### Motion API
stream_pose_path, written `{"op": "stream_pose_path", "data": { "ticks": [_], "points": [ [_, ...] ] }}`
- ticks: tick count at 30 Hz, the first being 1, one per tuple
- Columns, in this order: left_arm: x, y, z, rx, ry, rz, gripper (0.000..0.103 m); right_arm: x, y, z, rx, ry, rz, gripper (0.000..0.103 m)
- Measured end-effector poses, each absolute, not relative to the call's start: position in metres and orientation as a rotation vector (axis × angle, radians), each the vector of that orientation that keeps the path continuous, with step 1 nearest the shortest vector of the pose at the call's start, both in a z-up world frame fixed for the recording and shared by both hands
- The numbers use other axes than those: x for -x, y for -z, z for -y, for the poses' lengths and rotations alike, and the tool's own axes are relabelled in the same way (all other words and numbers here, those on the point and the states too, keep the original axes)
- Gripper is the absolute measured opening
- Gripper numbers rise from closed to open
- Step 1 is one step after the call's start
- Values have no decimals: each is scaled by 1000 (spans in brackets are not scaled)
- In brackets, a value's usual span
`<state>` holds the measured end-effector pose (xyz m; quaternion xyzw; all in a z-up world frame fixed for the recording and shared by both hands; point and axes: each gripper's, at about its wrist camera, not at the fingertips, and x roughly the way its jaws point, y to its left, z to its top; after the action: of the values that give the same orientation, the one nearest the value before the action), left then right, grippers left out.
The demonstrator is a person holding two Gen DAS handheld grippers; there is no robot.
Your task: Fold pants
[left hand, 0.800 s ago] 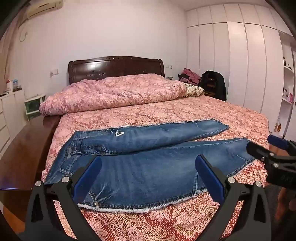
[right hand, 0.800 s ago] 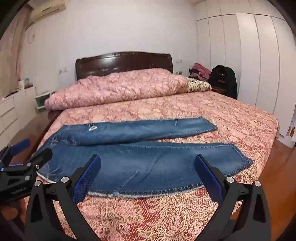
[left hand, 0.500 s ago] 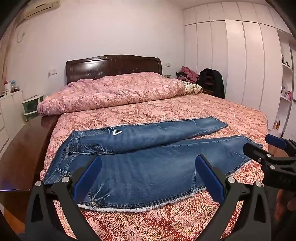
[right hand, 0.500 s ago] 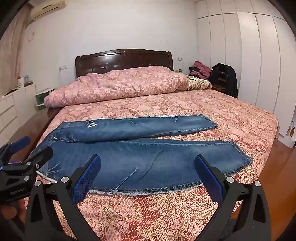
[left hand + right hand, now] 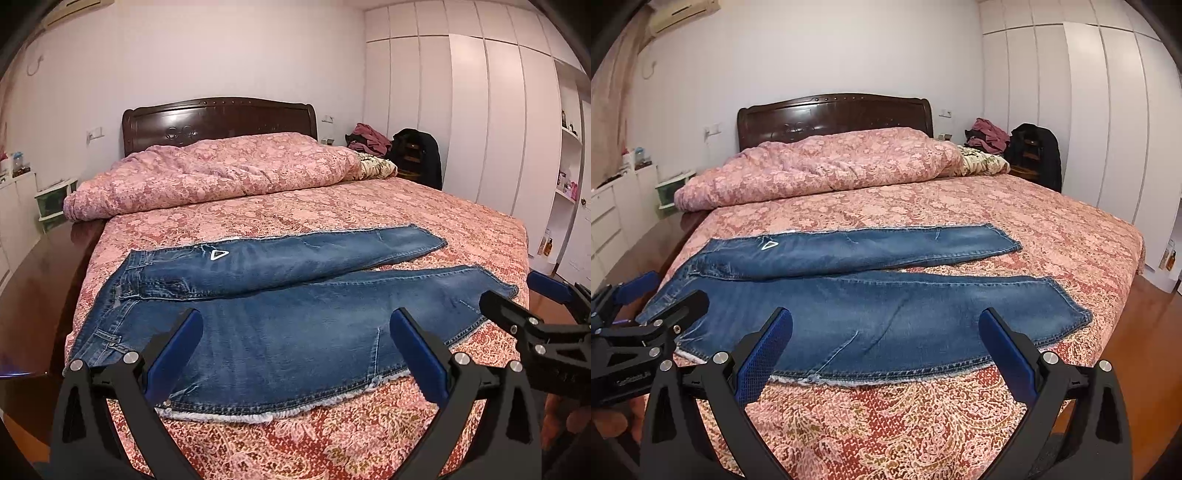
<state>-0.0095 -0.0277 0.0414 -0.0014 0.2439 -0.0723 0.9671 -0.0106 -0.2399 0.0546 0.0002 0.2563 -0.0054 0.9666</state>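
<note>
Left wrist view showed the left tool (image 5: 295, 350) spread wide, its two blue pads apart with nothing between them, hovering above the near edge of the bed (image 5: 461, 221). Beyond it the jeans (image 5: 280, 332) lay flat across the patterned pink bedspread, waistband toward the left side of the picture and legs running to the right. Both legs were stretched out and slightly parted at the hems, the farther leg carrying a small white triangle mark (image 5: 218, 254) near the hip. A frayed pale edge ran along the near side of the closer leg. At the right rim of this view the right tool (image 5: 517, 291) appeared side-on near the hem of the closer leg, clear of the cloth.

From the right wrist view, the right tool (image 5: 886, 350) was likewise spread wide and empty, poised over the near edge of the bedspread just short of the jeans (image 5: 886, 317). The left tool (image 5: 665, 291) showed at the left rim, near the waistband end; whether it touched the denim could not be told. A rolled pink quilt (image 5: 820, 166) lay across the head of the bed below the dark wooden headboard (image 5: 834, 114), well apart from the jeans. White wardrobe doors (image 5: 1108, 110) lined the right wall.
</note>
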Motion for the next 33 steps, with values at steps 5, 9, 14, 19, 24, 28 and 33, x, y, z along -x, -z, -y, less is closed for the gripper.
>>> {"op": "stream_pose_path", "data": {
  "ticks": [5,9,14,19,24,28,33],
  "points": [
    [8,-39,33,0,156,-507,101,11,-51,243,17,27,-514,100],
    [7,-38,35,-5,157,-511,101,12,-51,243,8,19,-508,100],
    [8,-38,35,0,156,-514,101,13,-51,238,40,22,-515,100],
    [7,-37,33,3,153,-515,101,12,-51,238,32,19,-530,100],
    [6,-37,32,2,155,-517,101,12,-51,237,43,20,-537,100],
    [6,-36,32,3,153,-520,101,11,-52,236,51,21,-542,100],
    [4,-36,32,2,152,-523,101,12,-50,238,21,15,-527,100]
  ]
}}
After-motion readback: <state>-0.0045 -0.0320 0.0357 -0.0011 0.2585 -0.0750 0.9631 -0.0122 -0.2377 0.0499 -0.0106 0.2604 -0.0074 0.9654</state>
